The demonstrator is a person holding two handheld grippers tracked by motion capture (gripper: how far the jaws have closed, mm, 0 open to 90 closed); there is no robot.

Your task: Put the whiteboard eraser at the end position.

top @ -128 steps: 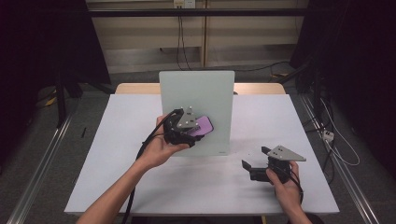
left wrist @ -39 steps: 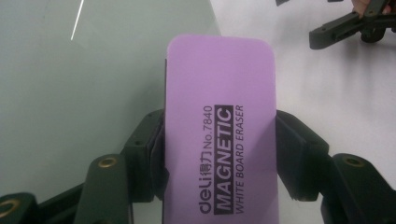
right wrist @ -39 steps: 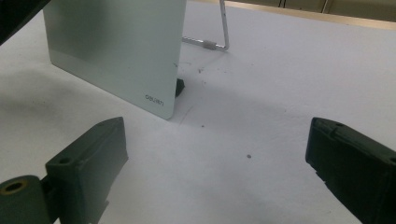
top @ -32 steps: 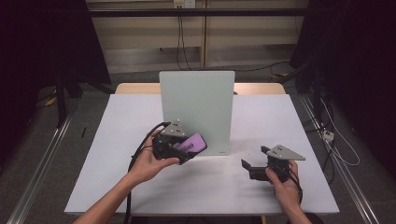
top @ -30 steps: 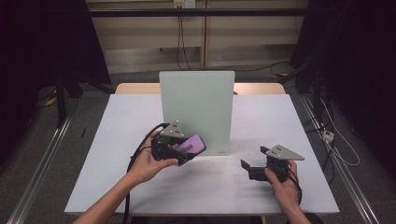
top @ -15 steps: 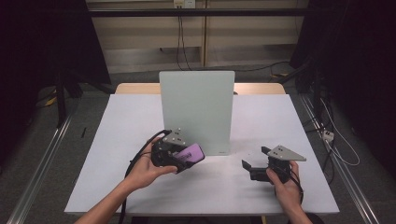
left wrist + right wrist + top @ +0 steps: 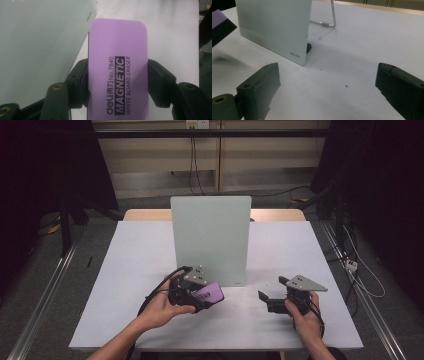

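Observation:
A pale green whiteboard [image 7: 211,239] stands propped upright in the middle of the white table [image 7: 130,250]. My left gripper [image 7: 207,296] is shut on a purple magnetic whiteboard eraser [image 7: 209,293], held just in front of the board's lower left corner. In the left gripper view the eraser [image 7: 117,67] sits clamped between both black jaws, its printed label facing the camera, with the board [image 7: 40,45] to its left. My right gripper [image 7: 265,299] rests low at the front right, open with nothing between its jaws. The right gripper view has the board [image 7: 274,27] ahead and the eraser's corner [image 7: 220,18] at far left.
A metal stand leg [image 7: 329,21] props the board from behind. Small dark specks [image 7: 346,86] dot the table near the board. Cables trail over the floor to the right of the table [image 7: 360,275]. Bare tabletop lies to the left and the front.
My left gripper has carried the eraser down and toward the person, off the board's face to a spot low in front of it. The right gripper has stayed put.

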